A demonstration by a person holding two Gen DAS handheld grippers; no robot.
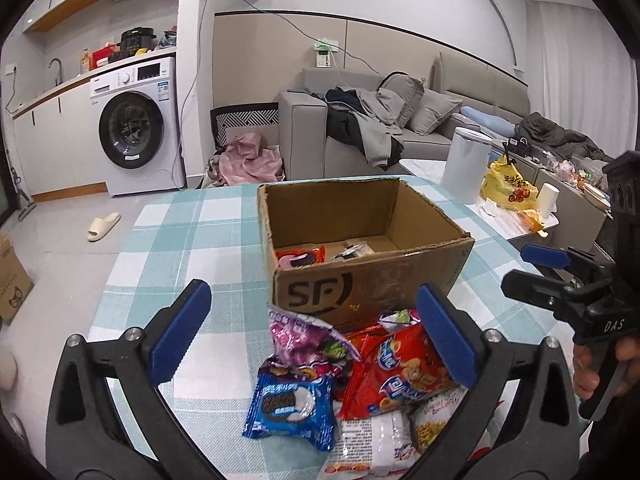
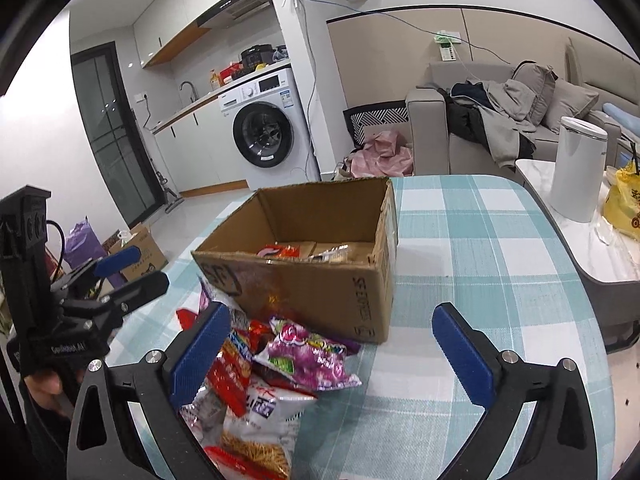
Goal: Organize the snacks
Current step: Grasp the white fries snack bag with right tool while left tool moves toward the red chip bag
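So the SF cardboard box (image 1: 360, 256) is parked on the checked tablecloth (image 2: 480, 248), and a couple of packets are already seen inside it. The snack pile (image 1: 360, 368) is heaped just in front of the box. Both the left gripper (image 1: 316, 336) and right gripper (image 2: 332, 356) are spread wide over the pile, nothing gripped.

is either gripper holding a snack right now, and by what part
Nothing is held. The left gripper and right gripper are both open, empty, above the snack pile.
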